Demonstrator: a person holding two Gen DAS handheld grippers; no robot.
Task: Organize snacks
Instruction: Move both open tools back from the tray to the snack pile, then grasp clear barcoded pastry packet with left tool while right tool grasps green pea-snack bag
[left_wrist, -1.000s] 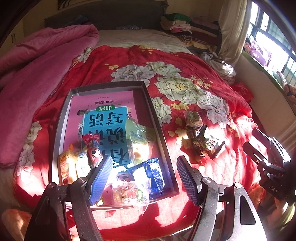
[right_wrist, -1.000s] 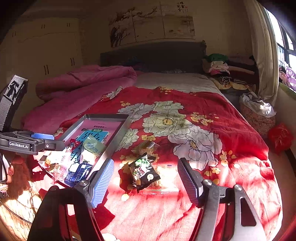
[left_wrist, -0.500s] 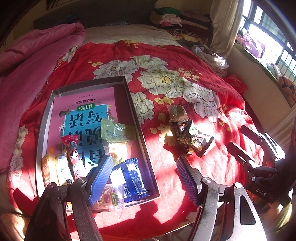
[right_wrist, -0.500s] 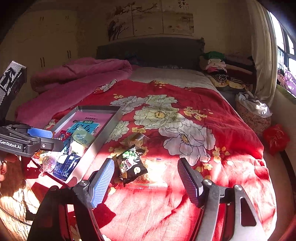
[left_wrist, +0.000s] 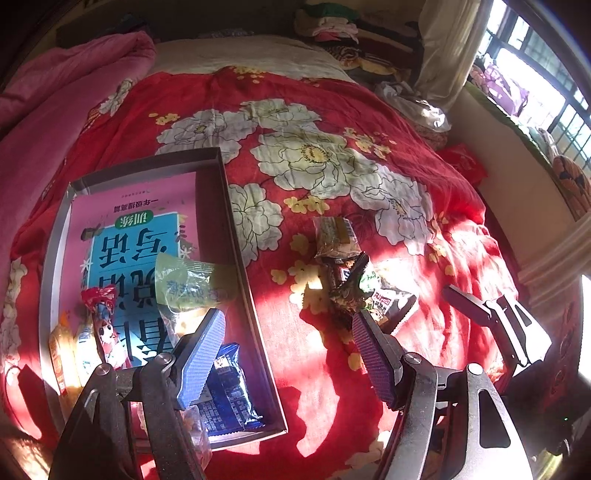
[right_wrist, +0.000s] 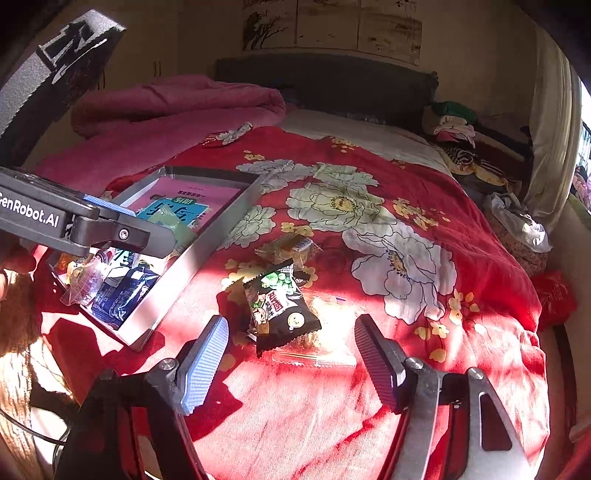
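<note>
Two grippers were in your hands, and both stood with jaws spread wide and nothing between them. Your left gripper (left_wrist: 288, 354) hung over the near right corner of the shallow grey metal tray (left_wrist: 236, 236), its left finger above the dark blue snack packet (left_wrist: 229, 395) lying in that corner. Only the left wrist view showed the tray's contents clearly: a pink and blue book (left_wrist: 136, 236) flat on the bottom, a pale green snack bag (left_wrist: 188, 284) on it, and a red-topped cartoon candy packet (left_wrist: 101, 317) at the near left. Your right gripper (right_wrist: 291, 354) hovered over the red floral quilt (right_wrist: 369, 229), with the black and green snack packet (right_wrist: 280, 306) just beyond its fingertips, nearer the left finger. Only the right wrist view showed that packet's printed face, and the clear flat plastic packet (right_wrist: 325, 343) under it. A yellow-brown wrapped snack (right_wrist: 288, 245) lay just farther off, right of the tray's wall. In the left wrist view this loose pile (left_wrist: 354, 280) lay on the quilt near the left gripper's right fingertip.
</note>
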